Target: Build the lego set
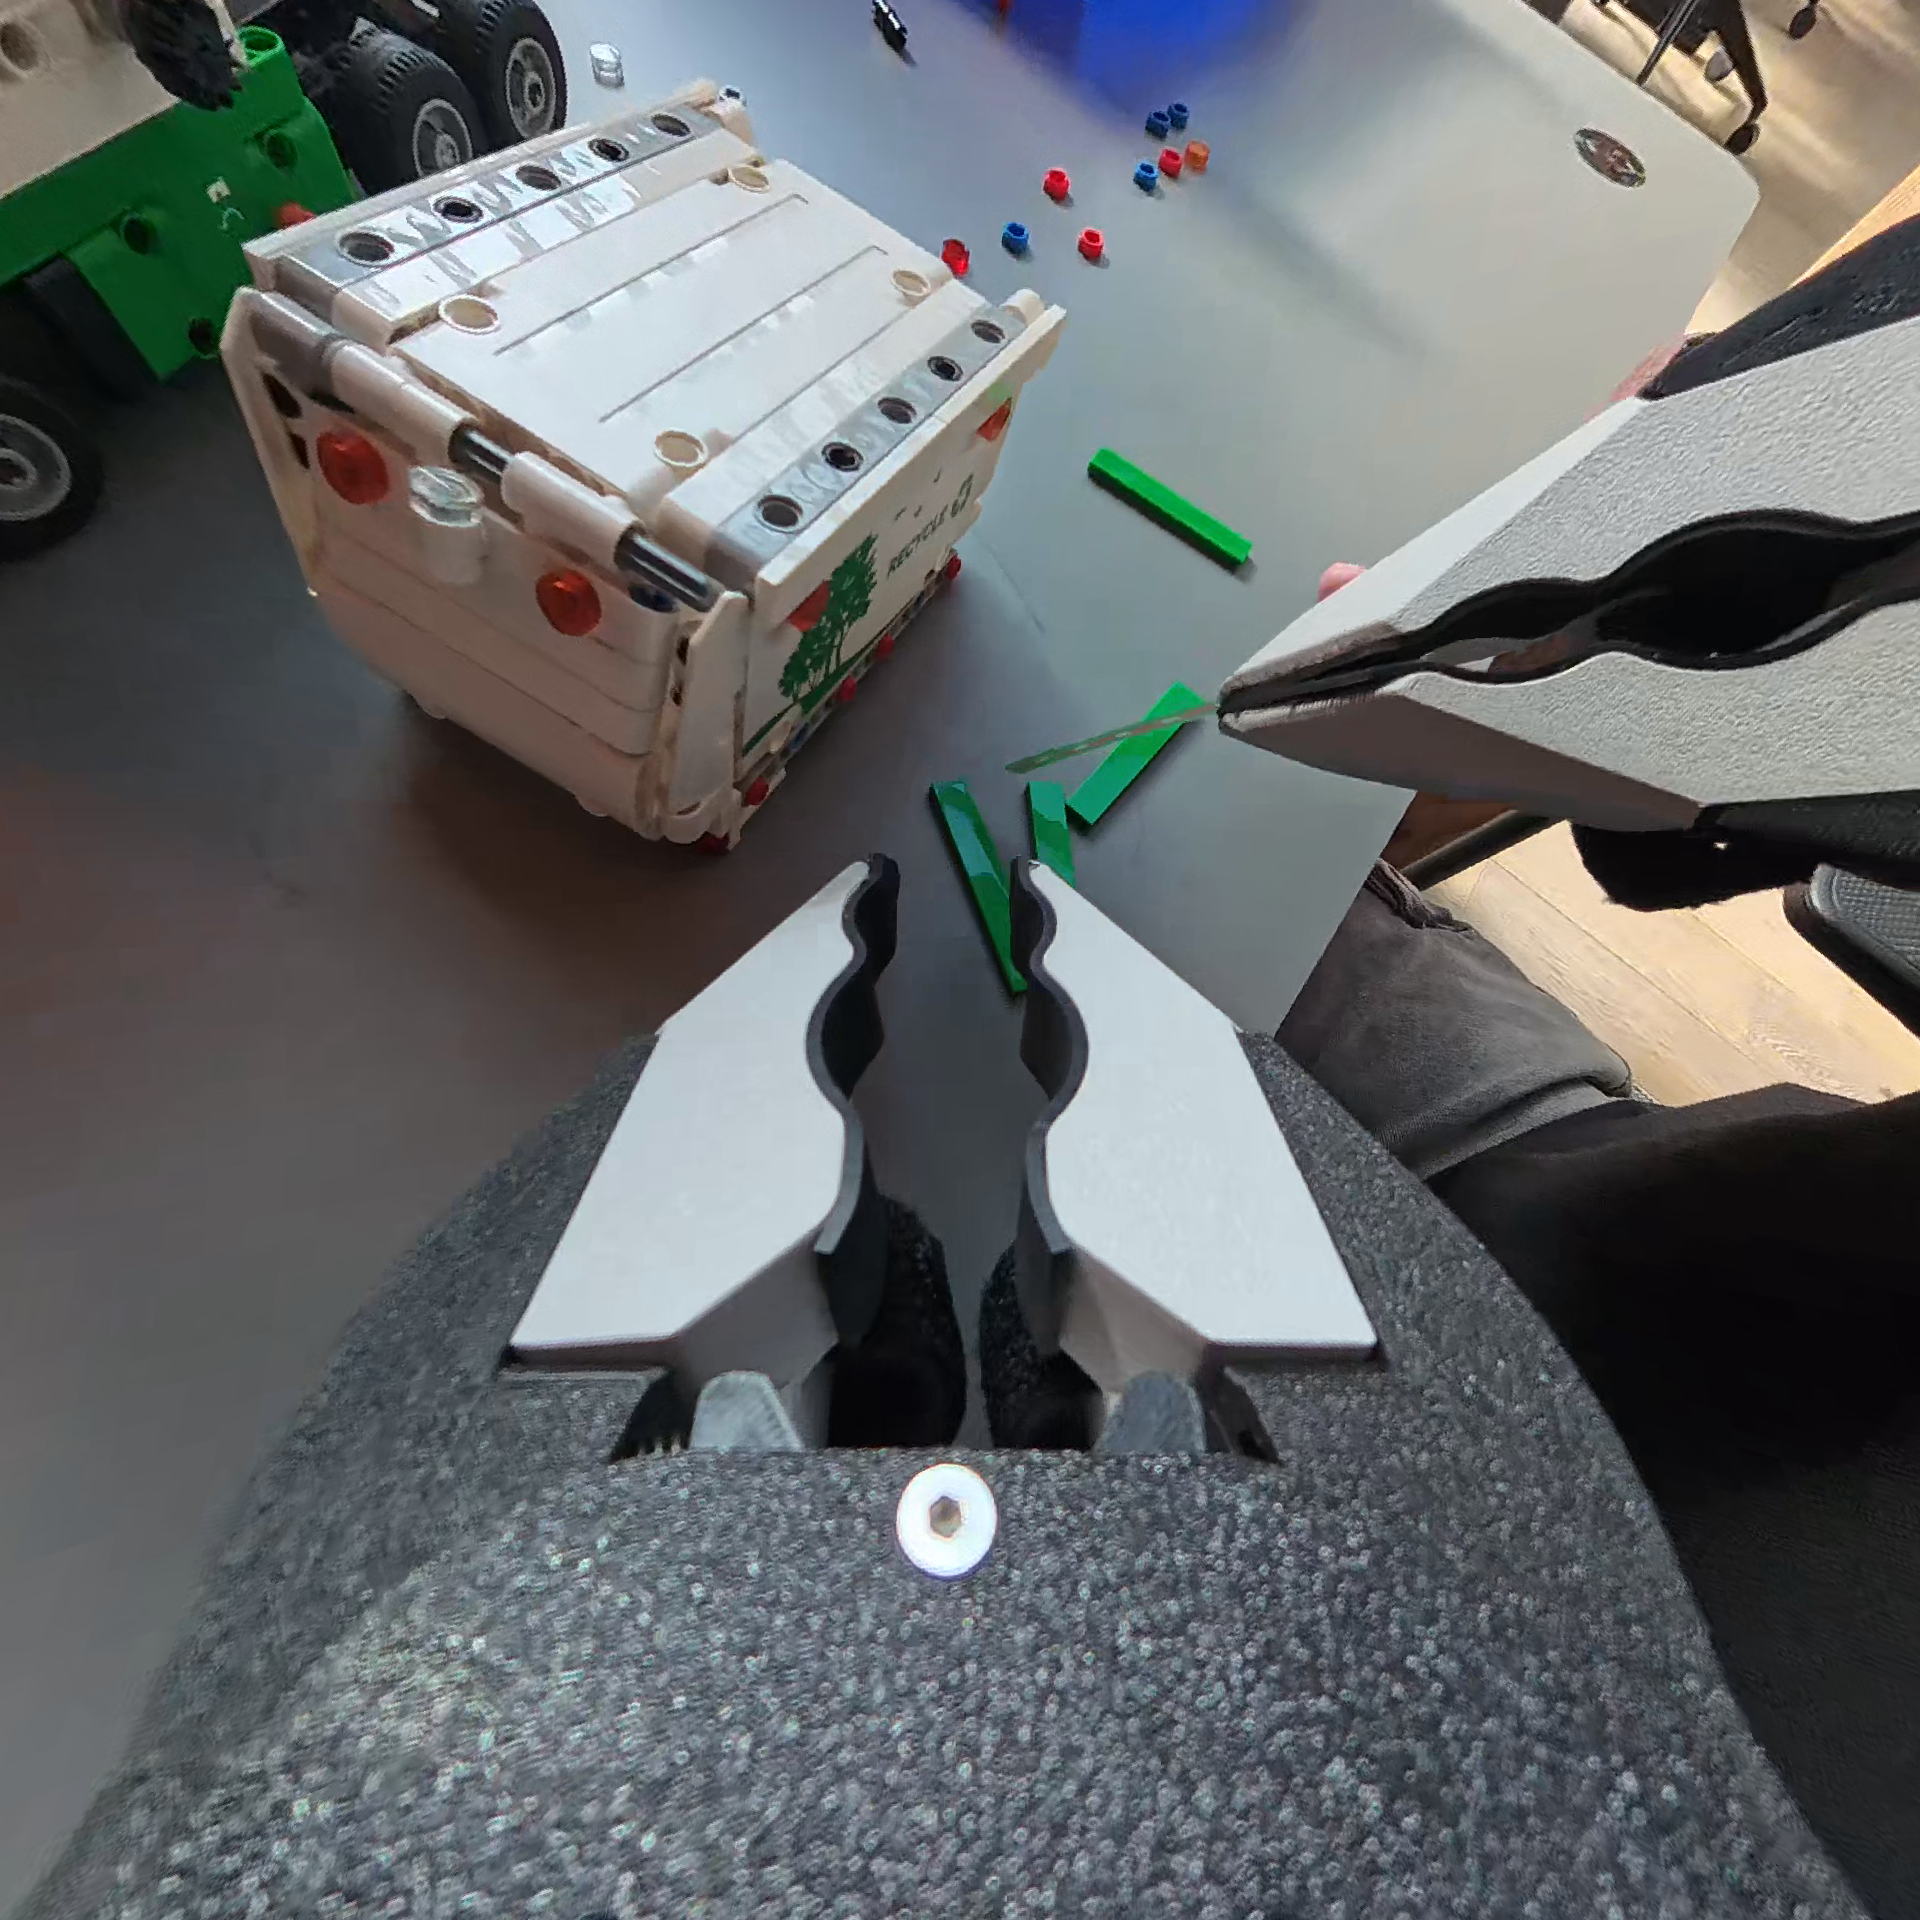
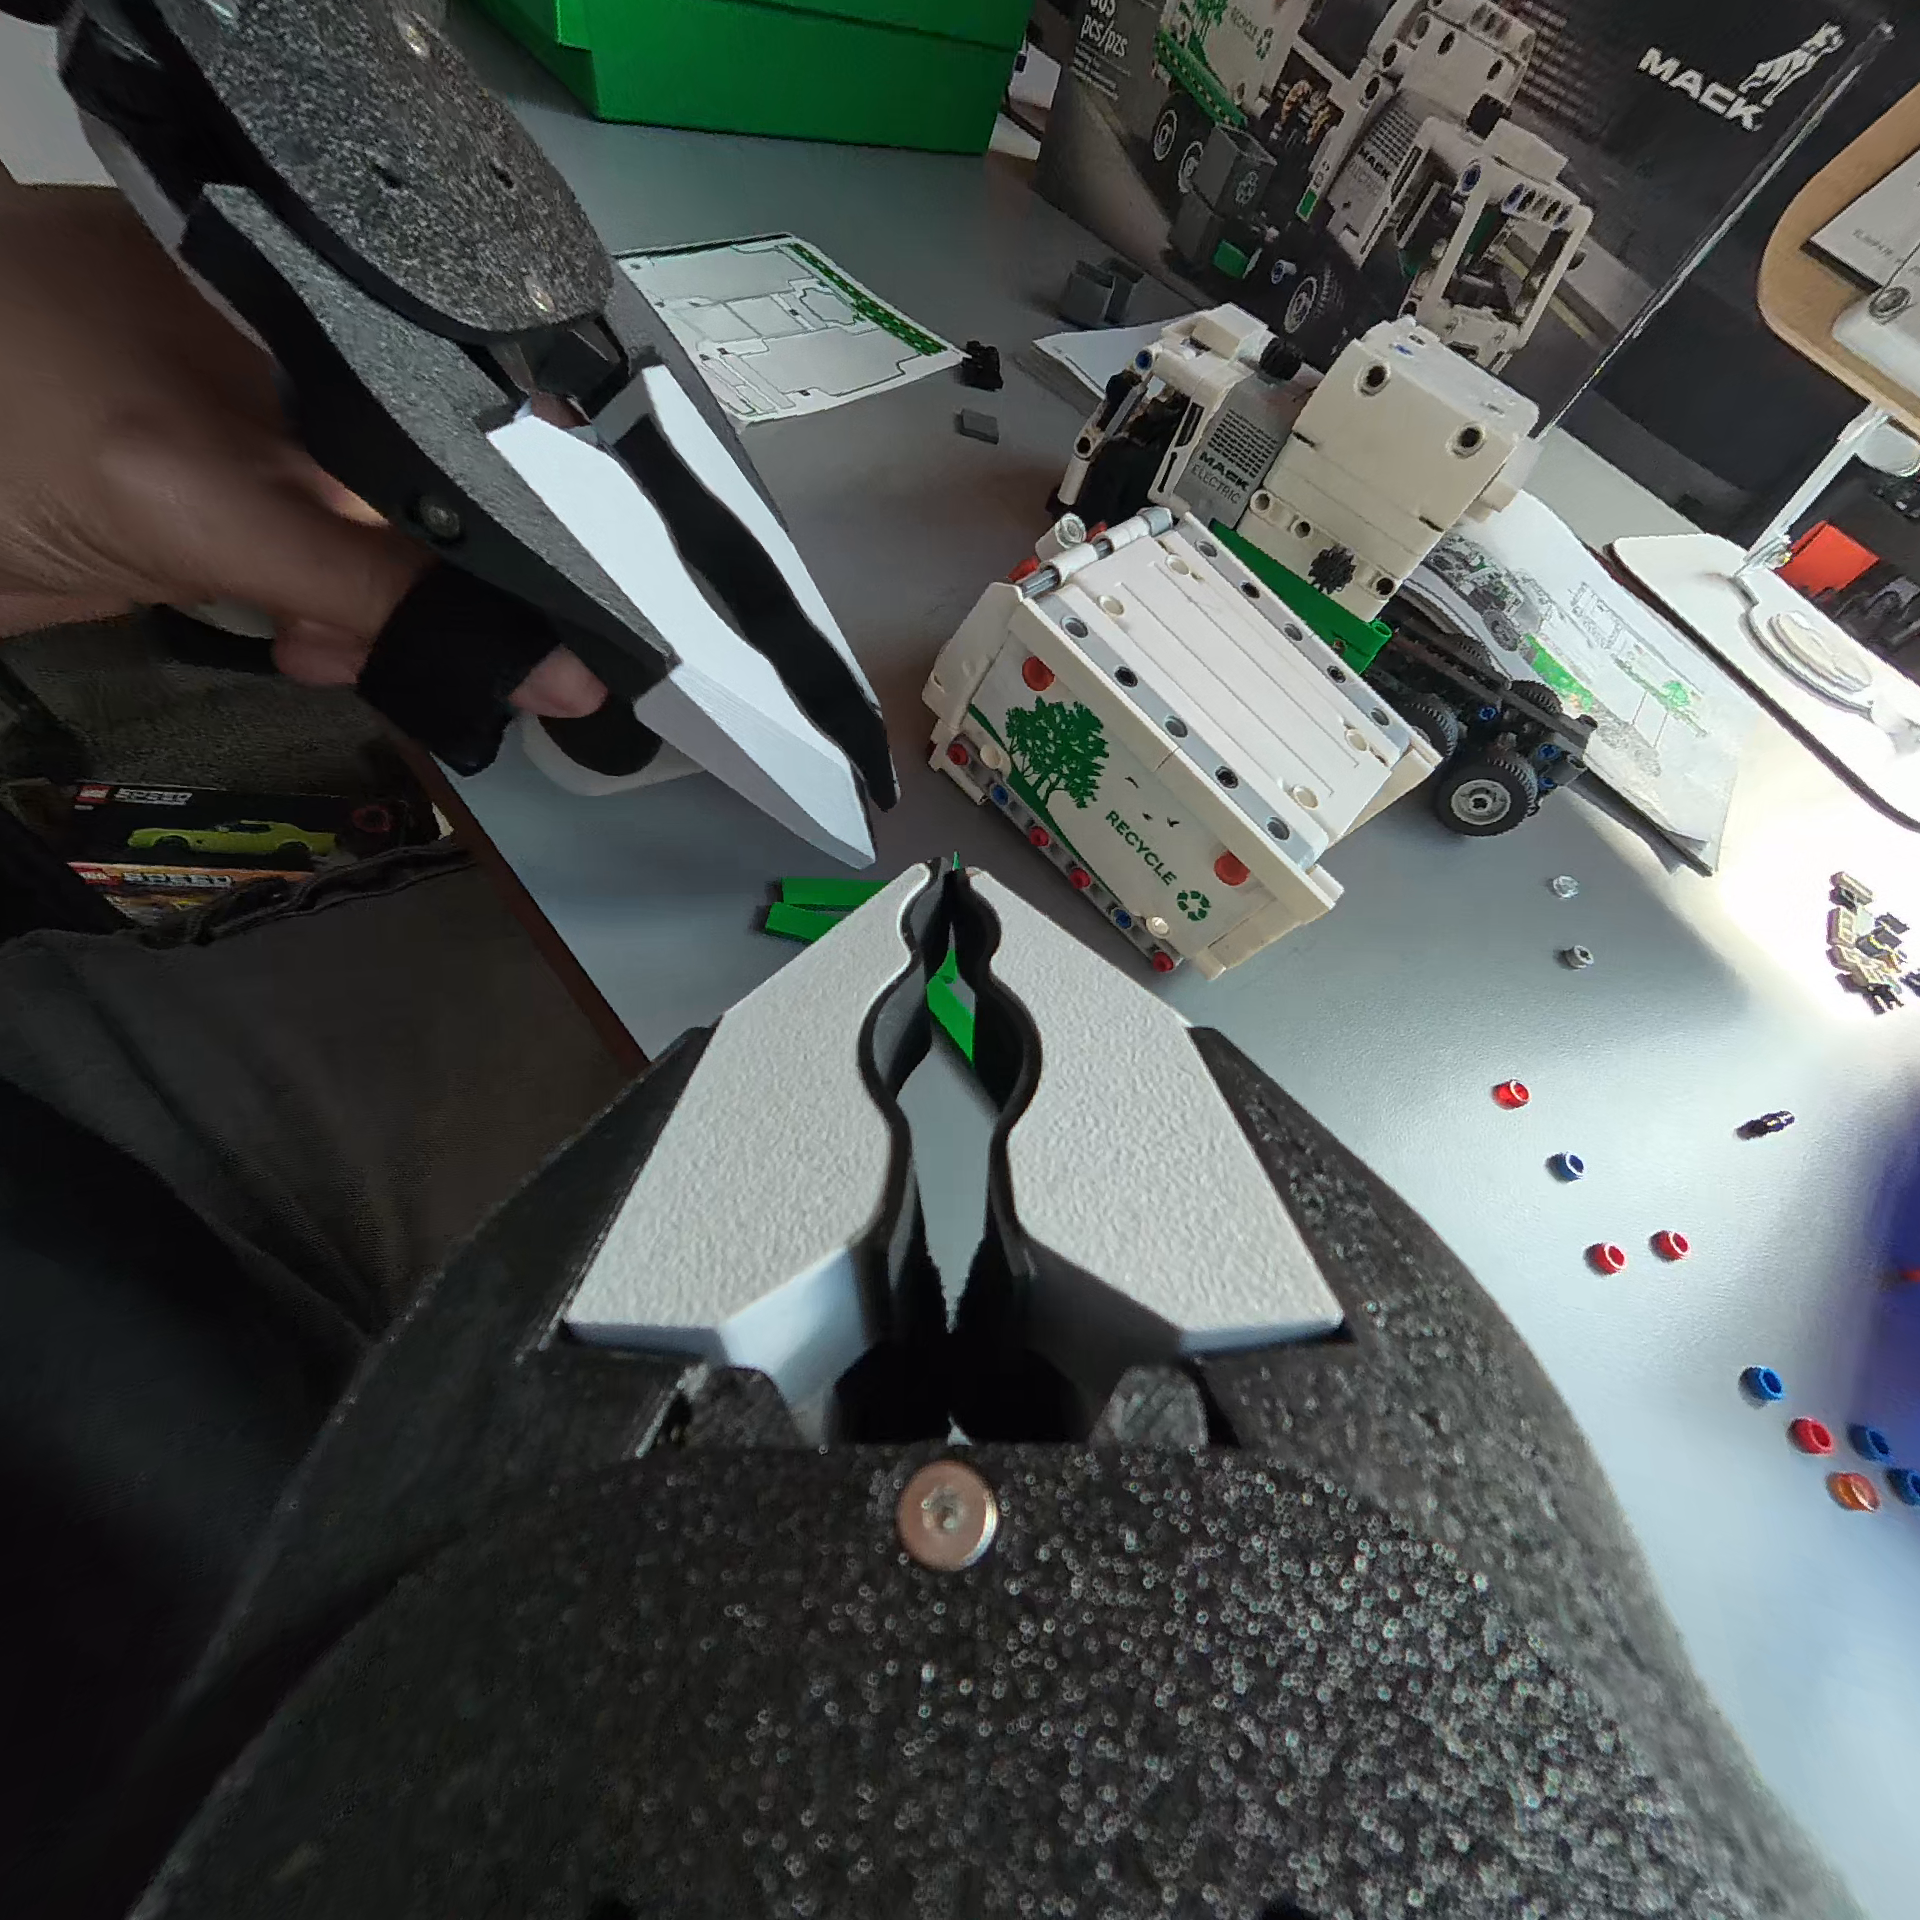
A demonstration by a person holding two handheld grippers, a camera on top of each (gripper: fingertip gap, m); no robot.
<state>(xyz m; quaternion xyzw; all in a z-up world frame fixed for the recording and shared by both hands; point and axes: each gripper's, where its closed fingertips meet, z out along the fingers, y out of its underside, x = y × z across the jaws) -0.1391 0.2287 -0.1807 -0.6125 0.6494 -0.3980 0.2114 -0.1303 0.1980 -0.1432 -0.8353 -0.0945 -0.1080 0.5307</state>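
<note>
The white lego container body [image 1: 623, 447] with a green tree print lies on the grey table; it also shows in the right wrist view [image 2: 1164, 748]. Several flat green tiles [image 1: 982, 894] lie just beyond my left gripper [image 1: 954, 873], which is open and empty low over the table. My right gripper [image 1: 1226, 709] comes in from the right, shut on a thin green strip [image 1: 1101, 740] held above the tiles. In its own view the right gripper [image 2: 951, 878] is shut with the strip edge-on at its tips. The left gripper [image 2: 875, 826] hangs just left of it.
The white and green truck [image 2: 1299, 468] stands behind the container. Small red and blue round studs [image 1: 1091, 197] lie scattered on the far side. A sticker sheet [image 2: 790, 322], a booklet [image 2: 1579, 644] and the set's box [image 2: 1455, 156] sit further back. The table edge [image 1: 1340, 935] runs close on the right. The gap from one gripper's tips to the other's is roughly 5 cm.
</note>
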